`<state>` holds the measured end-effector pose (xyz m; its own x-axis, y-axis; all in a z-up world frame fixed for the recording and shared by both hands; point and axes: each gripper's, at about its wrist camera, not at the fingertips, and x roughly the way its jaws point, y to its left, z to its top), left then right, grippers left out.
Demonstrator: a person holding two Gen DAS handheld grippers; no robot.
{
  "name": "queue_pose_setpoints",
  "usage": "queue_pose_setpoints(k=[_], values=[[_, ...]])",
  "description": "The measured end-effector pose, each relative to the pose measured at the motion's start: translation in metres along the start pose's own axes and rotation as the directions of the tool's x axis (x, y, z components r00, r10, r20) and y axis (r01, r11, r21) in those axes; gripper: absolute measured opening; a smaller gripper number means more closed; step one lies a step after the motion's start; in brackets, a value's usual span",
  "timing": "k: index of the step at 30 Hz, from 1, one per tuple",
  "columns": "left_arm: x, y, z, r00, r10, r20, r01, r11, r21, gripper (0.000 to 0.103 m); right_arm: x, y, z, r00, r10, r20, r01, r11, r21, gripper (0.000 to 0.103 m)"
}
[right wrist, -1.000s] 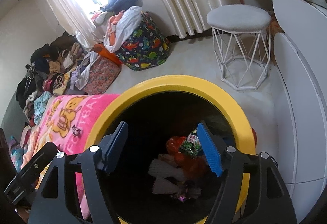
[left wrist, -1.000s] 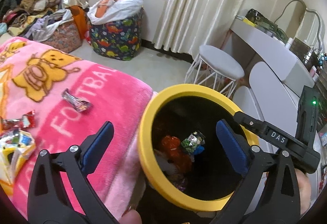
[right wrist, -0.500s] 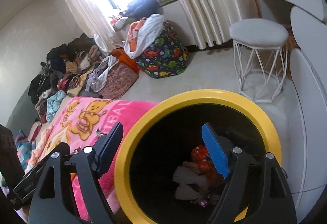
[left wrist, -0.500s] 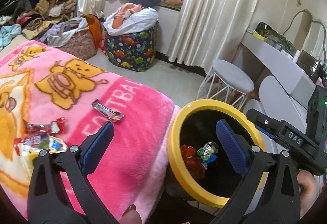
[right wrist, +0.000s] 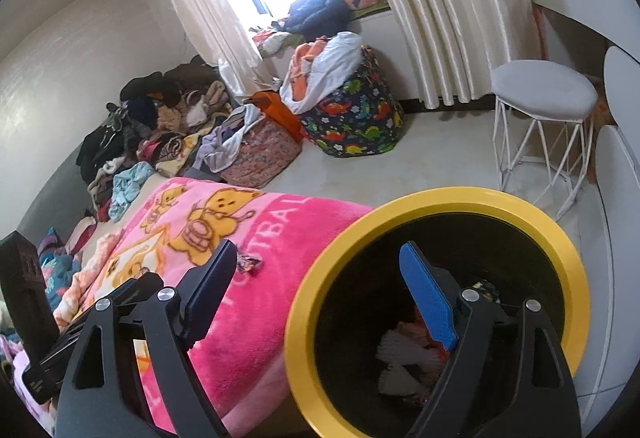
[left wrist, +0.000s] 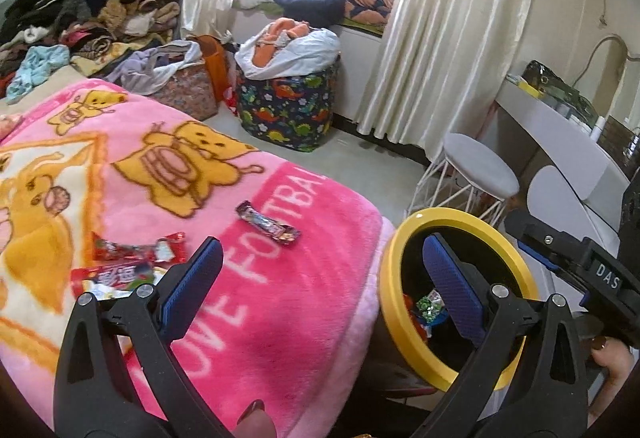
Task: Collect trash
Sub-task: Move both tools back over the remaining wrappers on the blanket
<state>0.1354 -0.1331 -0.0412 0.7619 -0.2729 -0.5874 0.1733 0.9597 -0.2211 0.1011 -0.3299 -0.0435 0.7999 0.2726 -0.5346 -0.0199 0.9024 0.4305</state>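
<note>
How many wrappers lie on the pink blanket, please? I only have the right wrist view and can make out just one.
Observer: Three. Besides the dark bar wrapper, a red wrapper and a red-and-white packet lie further along.
Operator: Is the left gripper holding anything?
Observer: No, its jaws stand open and empty above the blanket.
Operator: Is anything in the bin hidden from me?
Observer: Yes, a green wrapper lies inside it.
</note>
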Motion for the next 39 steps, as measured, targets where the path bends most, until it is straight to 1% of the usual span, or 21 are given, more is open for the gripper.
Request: queue_pose_setpoints(k=[3, 8, 18, 24, 29, 39], values=[[-0.005, 0.011, 0.0, 1.0, 0.024, 0.011, -0.024, 1.0, -0.009, 0.092, 0.001, 0.004, 0.0, 1.0, 0.026, -0.001, -0.026, 1.0, 0.001, 0.081], [-0.014, 0.032, 0.004, 0.998, 0.056, 0.029, -0.054, 0.998, -0.042, 0.092, 0.002, 0.017, -0.001, 0.999, 0.037, 0.002, -0.037, 0.999, -0.019, 0.081], [-0.032, 0.075, 0.005, 0.991, 0.122, 0.053, -0.116, 0.987, -0.109, 0.092, 0.013, 0.057, -0.012, 0.997, 0.078, -0.025, -0.08, 0.993, -0.084, 0.081], [-0.044, 0.108, 0.002, 0.985, 0.16, 0.058, -0.149, 0.975, -0.166, 0.092, 0.025, 0.086, -0.024, 0.993, 0.095, -0.065, -0.104, 0.984, -0.143, 0.081], [-0.052, 0.137, -0.001, 0.98, 0.193, 0.057, -0.176, 0.959, -0.222, 0.092, 0.034, 0.107, -0.037, 0.99, 0.103, -0.097, -0.12, 0.974, -0.19, 0.081], [-0.058, 0.182, -0.009, 0.972, 0.231, 0.039, -0.209, 0.93, -0.304, 0.092, 0.061, 0.138, -0.058, 0.978, 0.107, -0.177, -0.15, 0.957, -0.25, 0.081]])
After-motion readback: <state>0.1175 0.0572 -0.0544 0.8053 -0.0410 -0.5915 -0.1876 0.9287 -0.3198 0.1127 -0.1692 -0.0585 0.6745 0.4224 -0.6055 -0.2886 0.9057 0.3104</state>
